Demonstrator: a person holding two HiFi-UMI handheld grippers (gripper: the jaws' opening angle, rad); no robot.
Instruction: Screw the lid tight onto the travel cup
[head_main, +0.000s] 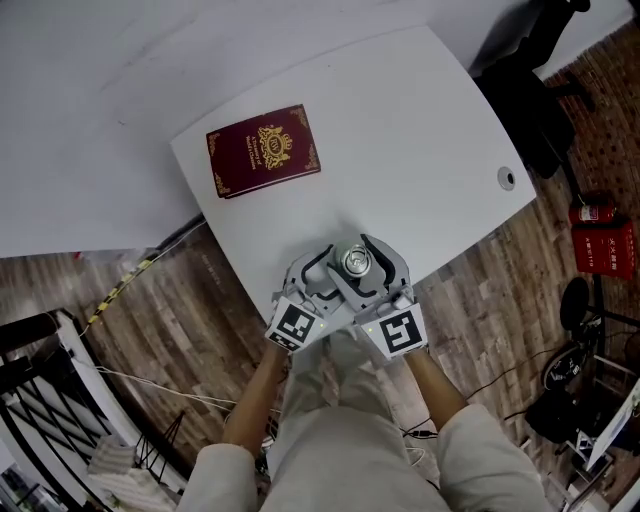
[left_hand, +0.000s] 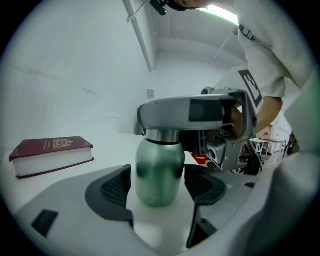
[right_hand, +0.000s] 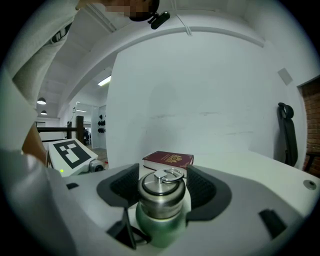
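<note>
Left gripper (left_hand: 157, 192) clamps the green travel cup (left_hand: 159, 170) on its body, pads pressed at 3 and 9 o'clock. Right gripper (right_hand: 162, 186) sits over the cup, jaws apart, pads just beside the steel lid (right_hand: 161, 192) without squeezing it. Lid on the cup, ring handle up. Cup upright at the white table's (head_main: 420, 130) 6 o'clock edge. Maroon book (head_main: 263, 150) lies flat at 11 o'clock from the cup, well apart.
</note>
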